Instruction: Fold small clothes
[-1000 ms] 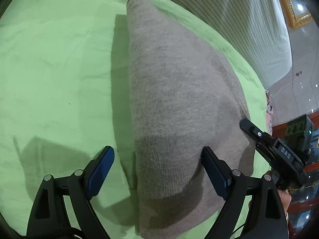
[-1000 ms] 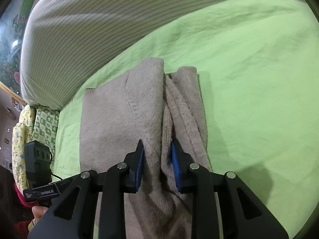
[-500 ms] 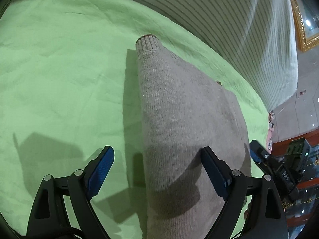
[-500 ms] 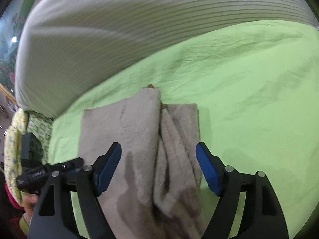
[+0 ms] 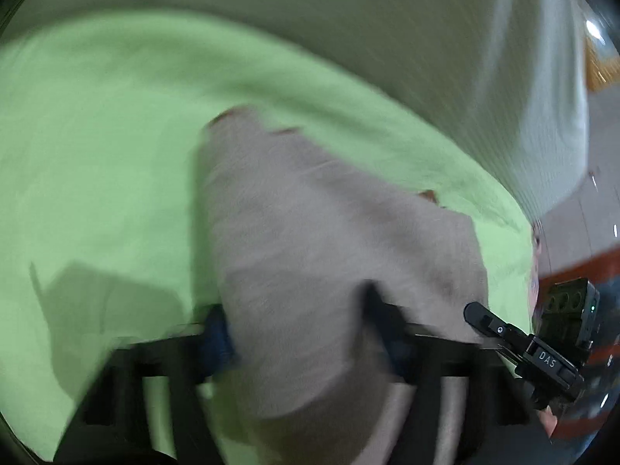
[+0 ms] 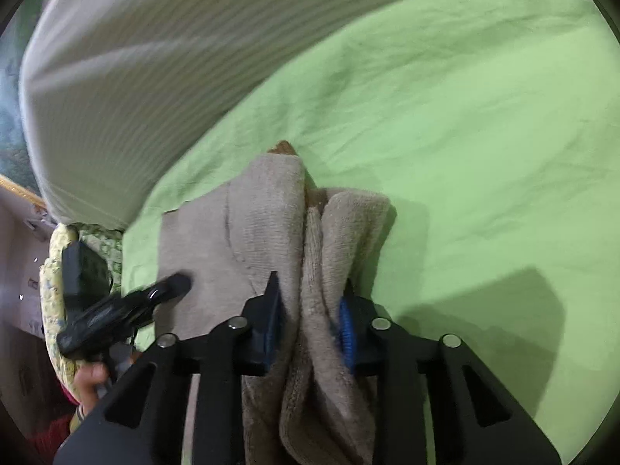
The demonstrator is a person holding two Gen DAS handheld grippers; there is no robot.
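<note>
Beige knit garment (image 6: 267, 213) on green sheet (image 6: 465, 116) — right gripper (image 6: 310, 321) just closed on bunched folds; left gripper (image 5: 302, 333) closing around edge, grip unclear.

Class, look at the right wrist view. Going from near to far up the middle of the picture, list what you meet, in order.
Right tool closed on the bunched cloth → beige knit garment → green sheet → striped white bedding.

Both tools point steeply down; right tool (image 6: 310, 321) and left tool (image 5: 302, 333) have just closed, each pinching fabric
</note>
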